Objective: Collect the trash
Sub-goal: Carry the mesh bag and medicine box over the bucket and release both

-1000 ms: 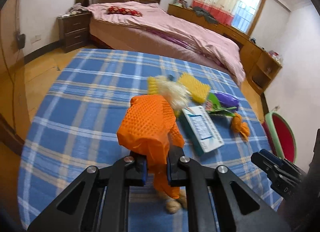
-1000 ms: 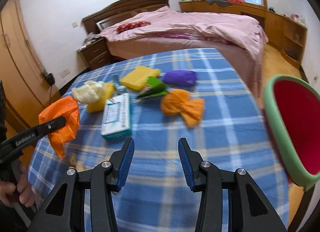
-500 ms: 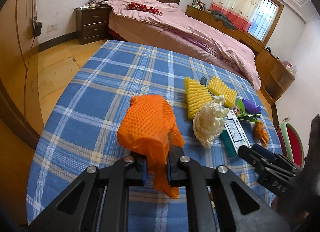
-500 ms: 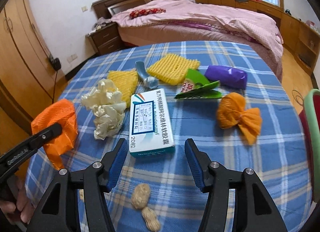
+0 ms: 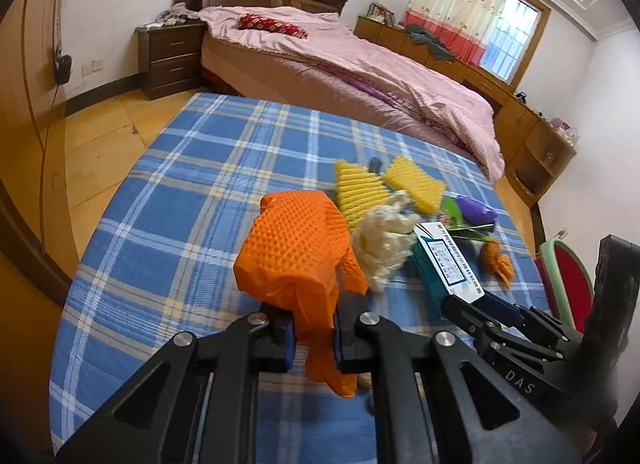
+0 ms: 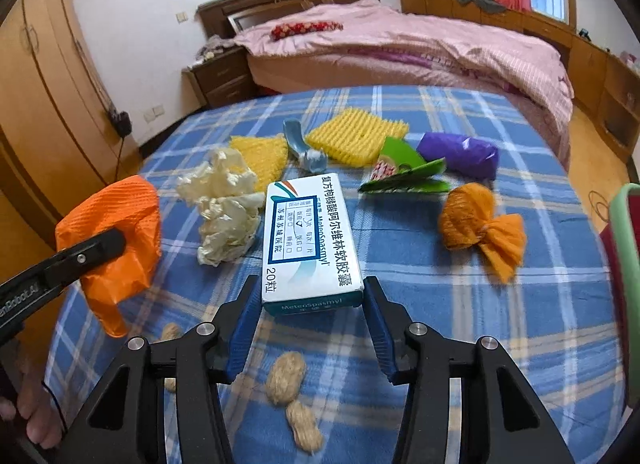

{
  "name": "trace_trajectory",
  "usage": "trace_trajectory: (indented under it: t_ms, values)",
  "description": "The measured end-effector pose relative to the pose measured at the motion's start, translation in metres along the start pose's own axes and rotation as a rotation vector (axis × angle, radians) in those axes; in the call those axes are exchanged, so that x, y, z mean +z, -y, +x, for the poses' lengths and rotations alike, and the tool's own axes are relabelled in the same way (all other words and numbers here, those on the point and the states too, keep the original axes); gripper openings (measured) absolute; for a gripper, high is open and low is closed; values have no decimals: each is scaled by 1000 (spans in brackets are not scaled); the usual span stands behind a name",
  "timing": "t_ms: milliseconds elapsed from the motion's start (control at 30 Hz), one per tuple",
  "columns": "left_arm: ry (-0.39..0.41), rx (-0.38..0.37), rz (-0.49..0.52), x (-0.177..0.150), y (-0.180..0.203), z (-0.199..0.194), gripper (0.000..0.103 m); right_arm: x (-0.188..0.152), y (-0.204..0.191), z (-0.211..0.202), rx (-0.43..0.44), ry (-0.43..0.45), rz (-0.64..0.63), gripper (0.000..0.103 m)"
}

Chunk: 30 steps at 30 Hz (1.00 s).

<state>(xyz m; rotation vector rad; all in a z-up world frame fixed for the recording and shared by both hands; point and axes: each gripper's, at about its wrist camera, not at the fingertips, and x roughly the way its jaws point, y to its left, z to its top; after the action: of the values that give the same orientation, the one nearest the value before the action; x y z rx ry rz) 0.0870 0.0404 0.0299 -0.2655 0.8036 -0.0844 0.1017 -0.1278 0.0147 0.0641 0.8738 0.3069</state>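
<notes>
Medicine box point(image 6: 310, 240) marked "MeteoSpasmyl", "20", between spread right jaws, left jaws pinching orange glove point(image 5: 298, 256)

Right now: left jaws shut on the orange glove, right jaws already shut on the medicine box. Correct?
Not quite. The right gripper is open: in the right wrist view its jaws straddle the near end of the medicine box with a gap on each side, and the box lies flat on the cloth. The left gripper is shut on the orange glove, as you said.
</notes>
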Motion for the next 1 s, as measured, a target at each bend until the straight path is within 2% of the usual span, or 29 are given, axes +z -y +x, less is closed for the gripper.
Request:
trace_trajectory:
  t_ms: [267,567,1000]
  values:
    - [14,-52,51,-3,27,-14,13,-14,13,-58,-21,117,32,52]
    - [-8,-138,101,-3,72,-20,13,-30,51,-118,-70,224,117,52]
    - [-33,-284,240,-2,167,-20,13,-53,130,-180,-231,316,253,52]
